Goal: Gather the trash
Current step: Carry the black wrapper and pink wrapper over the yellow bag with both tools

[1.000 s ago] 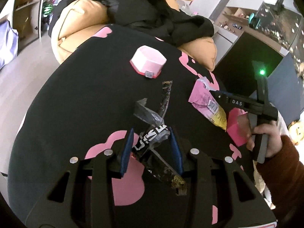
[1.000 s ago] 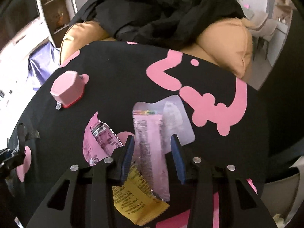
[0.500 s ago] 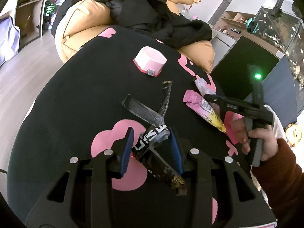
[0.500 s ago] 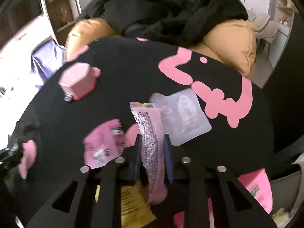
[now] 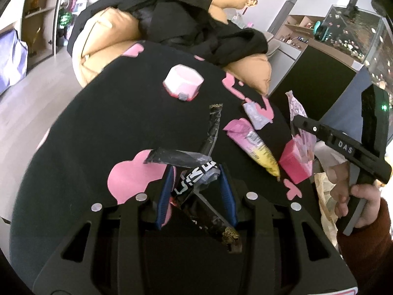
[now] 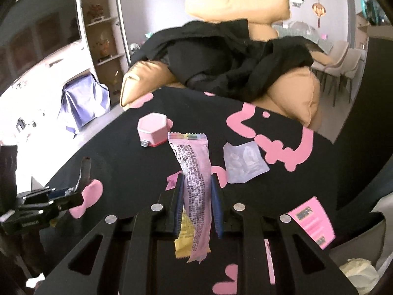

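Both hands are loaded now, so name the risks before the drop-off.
The left tongs clamp several dark wrappers in one loose bundle, with ends sticking out; one could slip free. The right tongs pinch the pink wrapper by its middle, and its long ends could flop or snag. A yellow-and-pink wrapper and a clear packet remain on the cloth.

Hexagonal box at far side of surface, before sofa cushion. Flat sachet right of box. Long wrapper left of snack packet. Small carton right of packet, at surface edge. Clothes piled on sofa behind.
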`<state>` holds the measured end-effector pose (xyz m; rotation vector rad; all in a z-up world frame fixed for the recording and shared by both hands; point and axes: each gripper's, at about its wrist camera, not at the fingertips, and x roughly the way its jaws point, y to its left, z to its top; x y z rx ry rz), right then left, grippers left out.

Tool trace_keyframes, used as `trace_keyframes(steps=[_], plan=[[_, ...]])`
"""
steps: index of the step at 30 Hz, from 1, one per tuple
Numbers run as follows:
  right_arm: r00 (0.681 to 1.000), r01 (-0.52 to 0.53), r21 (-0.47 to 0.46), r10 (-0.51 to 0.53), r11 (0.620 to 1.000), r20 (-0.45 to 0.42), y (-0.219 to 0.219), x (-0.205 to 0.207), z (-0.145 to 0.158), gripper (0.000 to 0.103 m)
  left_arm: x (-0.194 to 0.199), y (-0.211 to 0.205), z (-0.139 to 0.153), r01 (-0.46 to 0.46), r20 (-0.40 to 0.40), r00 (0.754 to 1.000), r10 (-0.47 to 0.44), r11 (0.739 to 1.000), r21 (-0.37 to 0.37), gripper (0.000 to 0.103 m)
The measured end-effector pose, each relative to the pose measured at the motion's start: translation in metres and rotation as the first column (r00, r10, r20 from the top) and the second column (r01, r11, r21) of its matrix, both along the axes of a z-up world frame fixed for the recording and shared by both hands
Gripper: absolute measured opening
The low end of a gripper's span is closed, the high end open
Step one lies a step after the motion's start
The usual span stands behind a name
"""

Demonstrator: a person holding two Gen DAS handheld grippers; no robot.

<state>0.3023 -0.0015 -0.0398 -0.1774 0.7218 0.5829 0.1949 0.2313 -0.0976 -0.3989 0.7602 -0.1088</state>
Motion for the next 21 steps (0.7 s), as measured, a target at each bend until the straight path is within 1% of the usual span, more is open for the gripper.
trace_keyframes(steps=[5,12,17,21], plan=[[0.999,0.01,0.055,-0.012,0.998,0.041,-0.026,-0.022,0.019,0.021,-0.008,-0.014,0.021,0.009,0.034,0.999,-0.009,1.0,0.015,0.035],[0.991,0.061,0.106,-0.073,0.992,0.114,-0.081,-0.056,0.043,0.021,-0.01,-0.053,0.047,0.08,0.064,0.994,-0.083,0.996,0.04,0.035],[0.979,0.104,0.136,-0.126,0.985,0.163,-0.124,-0.078,0.055,0.021,-0.005,-0.099,0.072,0.164,0.108,0.98,-0.169,0.985,0.059,0.035],[0.966,0.143,0.168,-0.174,0.975,0.189,-0.162,-0.093,0.063,0.021,0.0,-0.14,0.091,0.232,0.147,0.959,-0.241,0.97,0.072,0.035]])
